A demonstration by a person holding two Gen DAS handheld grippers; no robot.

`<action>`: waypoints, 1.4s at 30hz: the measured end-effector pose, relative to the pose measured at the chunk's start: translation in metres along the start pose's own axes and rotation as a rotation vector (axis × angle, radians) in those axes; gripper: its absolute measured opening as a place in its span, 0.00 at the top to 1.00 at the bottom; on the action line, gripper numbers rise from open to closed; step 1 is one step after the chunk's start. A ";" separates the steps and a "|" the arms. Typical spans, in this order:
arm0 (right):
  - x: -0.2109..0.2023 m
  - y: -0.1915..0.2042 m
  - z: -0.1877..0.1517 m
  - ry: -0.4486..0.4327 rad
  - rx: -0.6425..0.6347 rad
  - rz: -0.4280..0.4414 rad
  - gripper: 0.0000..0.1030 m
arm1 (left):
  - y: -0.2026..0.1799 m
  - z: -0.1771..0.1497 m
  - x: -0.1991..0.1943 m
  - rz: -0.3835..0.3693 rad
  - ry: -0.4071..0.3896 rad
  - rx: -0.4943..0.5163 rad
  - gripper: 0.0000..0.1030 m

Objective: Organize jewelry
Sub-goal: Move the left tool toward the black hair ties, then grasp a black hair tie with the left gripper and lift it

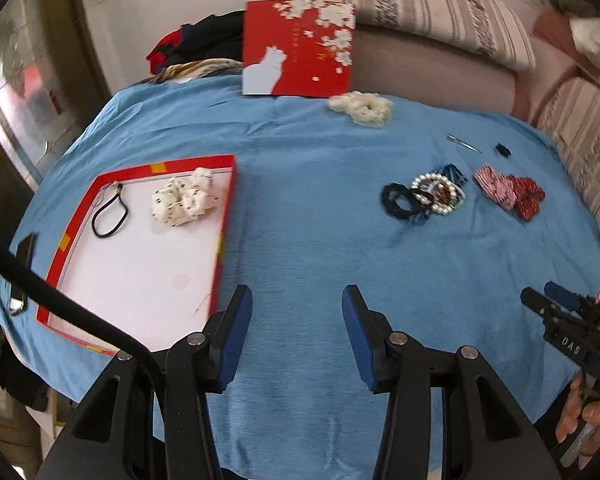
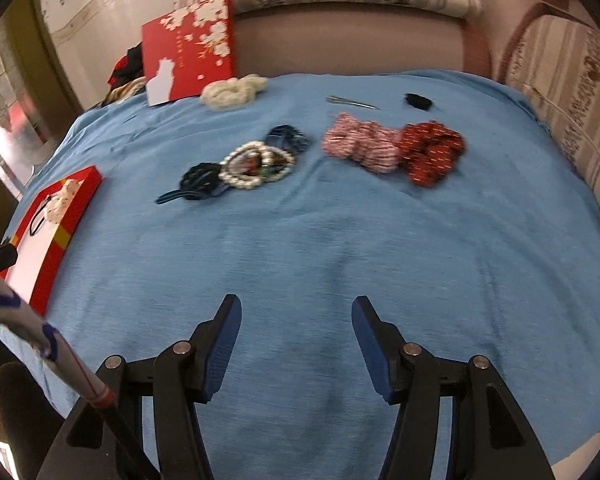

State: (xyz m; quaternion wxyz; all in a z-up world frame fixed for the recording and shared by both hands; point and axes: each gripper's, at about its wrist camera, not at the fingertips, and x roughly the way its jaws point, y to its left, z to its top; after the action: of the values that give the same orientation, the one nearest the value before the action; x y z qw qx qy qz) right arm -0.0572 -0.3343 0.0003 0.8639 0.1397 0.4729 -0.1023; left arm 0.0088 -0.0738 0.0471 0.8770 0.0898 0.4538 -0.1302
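A red-rimmed white box tray (image 1: 140,272) lies at the left on the blue cloth; it also shows in the right wrist view (image 2: 80,204). In it lie a spotted white scrunchie (image 1: 184,198) and a black hair tie (image 1: 110,216). A pile of pearl bracelets (image 1: 440,194) (image 2: 256,166) and dark hair ties (image 1: 400,200) (image 2: 202,182) lies mid-table. A pink scrunchie (image 2: 360,146) and a red scrunchie (image 2: 430,152) lie to its right. My left gripper (image 1: 298,300) and right gripper (image 2: 296,308) are open and empty above bare cloth.
A red box lid with a white cat (image 1: 298,50) leans at the back, a cream scrunchie (image 1: 360,108) beside it. A metal hair clip (image 2: 352,102) and a small black clip (image 2: 418,101) lie far right. Striped cushions (image 1: 440,0) border the back and right.
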 end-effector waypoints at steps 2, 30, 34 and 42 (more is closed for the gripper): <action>0.000 -0.009 -0.001 -0.001 0.017 0.001 0.40 | -0.007 0.001 0.001 0.005 0.004 0.018 0.56; 0.034 -0.093 0.006 -0.067 0.198 -0.023 0.39 | -0.089 0.095 0.160 -0.226 0.156 0.055 0.59; 0.041 -0.098 0.006 -0.065 0.238 0.016 0.39 | -0.111 0.105 0.192 -0.200 0.212 0.116 0.67; 0.043 -0.098 0.009 -0.082 0.236 -0.011 0.39 | -0.083 0.090 0.159 -0.225 0.187 0.067 0.92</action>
State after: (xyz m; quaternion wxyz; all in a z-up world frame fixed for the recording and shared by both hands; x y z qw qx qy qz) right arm -0.0570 -0.4313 -0.0458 0.8595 0.2335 0.4227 -0.1677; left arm 0.1409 -0.2007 -0.0352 0.8072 0.0793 0.5362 -0.2337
